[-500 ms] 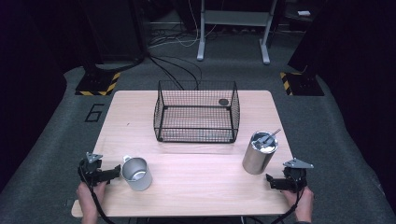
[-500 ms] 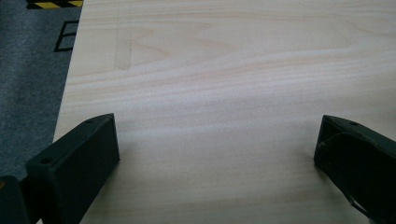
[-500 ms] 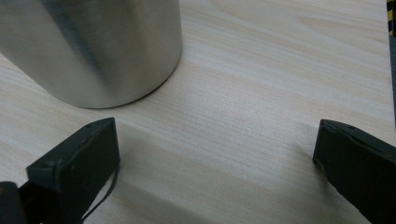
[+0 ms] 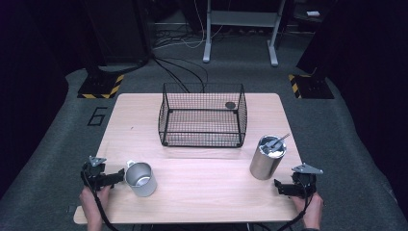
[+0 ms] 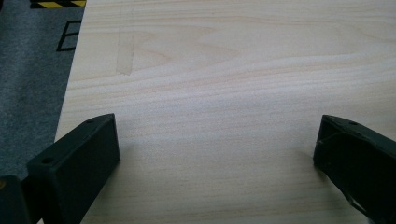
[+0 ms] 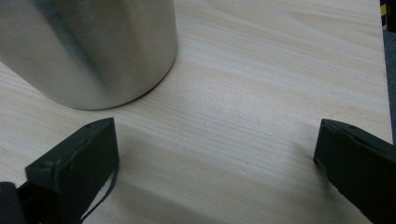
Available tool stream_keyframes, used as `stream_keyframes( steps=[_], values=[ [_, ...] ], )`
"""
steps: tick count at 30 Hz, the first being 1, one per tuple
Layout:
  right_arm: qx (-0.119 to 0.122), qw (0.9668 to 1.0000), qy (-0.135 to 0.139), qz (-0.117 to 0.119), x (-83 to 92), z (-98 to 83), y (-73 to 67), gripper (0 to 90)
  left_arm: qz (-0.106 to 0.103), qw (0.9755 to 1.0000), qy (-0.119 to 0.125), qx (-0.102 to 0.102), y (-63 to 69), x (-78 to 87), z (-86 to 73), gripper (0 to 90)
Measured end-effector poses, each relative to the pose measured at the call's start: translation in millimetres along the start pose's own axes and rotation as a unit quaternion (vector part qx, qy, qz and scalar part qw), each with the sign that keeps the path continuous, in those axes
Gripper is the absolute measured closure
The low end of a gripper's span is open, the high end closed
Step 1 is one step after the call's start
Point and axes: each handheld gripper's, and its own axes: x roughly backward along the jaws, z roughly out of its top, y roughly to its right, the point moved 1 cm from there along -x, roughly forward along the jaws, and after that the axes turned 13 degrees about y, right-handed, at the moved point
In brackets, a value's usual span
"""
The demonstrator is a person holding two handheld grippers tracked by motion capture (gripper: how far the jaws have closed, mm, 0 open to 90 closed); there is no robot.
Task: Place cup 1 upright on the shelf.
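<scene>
A steel mug (image 4: 140, 179) with a handle stands at the table's front left. My left gripper (image 4: 103, 178) rests just left of it, and in the left gripper view it (image 5: 217, 140) is open wide over bare wood. A tall steel canister (image 4: 267, 159) with a metal utensil (image 4: 277, 141) sticking out stands at the front right. My right gripper (image 4: 293, 186) lies just right of and in front of it. In the right gripper view it (image 6: 217, 140) is open, with the canister (image 6: 88, 46) ahead of the left jaw and nothing between the jaws.
A black wire basket (image 4: 202, 115) sits at the middle back of the wooden table (image 4: 207, 187), with a small dark round thing (image 4: 230, 105) by its far right corner. Grey carpet, cables and stand legs surround the table.
</scene>
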Motion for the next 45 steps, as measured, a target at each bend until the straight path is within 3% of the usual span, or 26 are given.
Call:
stream_keyframes(
  steps=[6, 9, 16, 29, 45],
  values=[
    [-0.003, 0.9999, -0.011, 0.006, 1.9, 1.3, -0.5, 0.0, 0.001, 1.0000, -0.001, -0.001, 0.2, 0.2, 0.1, 0.4],
    [-0.004, 0.9999, 0.004, 0.010, 5.0, 1.9, 1.2, 0.0, 0.001, 1.0000, -0.001, -0.001, 0.2, 0.2, 0.1, 0.4],
    [-0.003, 0.9999, 0.007, 0.013, 16.7, 5.2, -4.7, 0.0, 0.000, 1.0000, -0.003, 0.000, 0.2, 0.5, 0.2, 0.4],
    [0.005, 0.9990, 0.028, 0.035, 35.8, 25.4, -21.2, 0.0, 0.000, 1.0000, -0.004, 0.000, 0.2, 0.7, 0.3, 0.4],
    [0.015, 0.9973, 0.041, 0.059, 45.3, 53.8, -30.8, 0.0, 0.001, 1.0000, -0.004, 0.001, 0.3, 0.7, 0.2, 0.4]
  ],
)
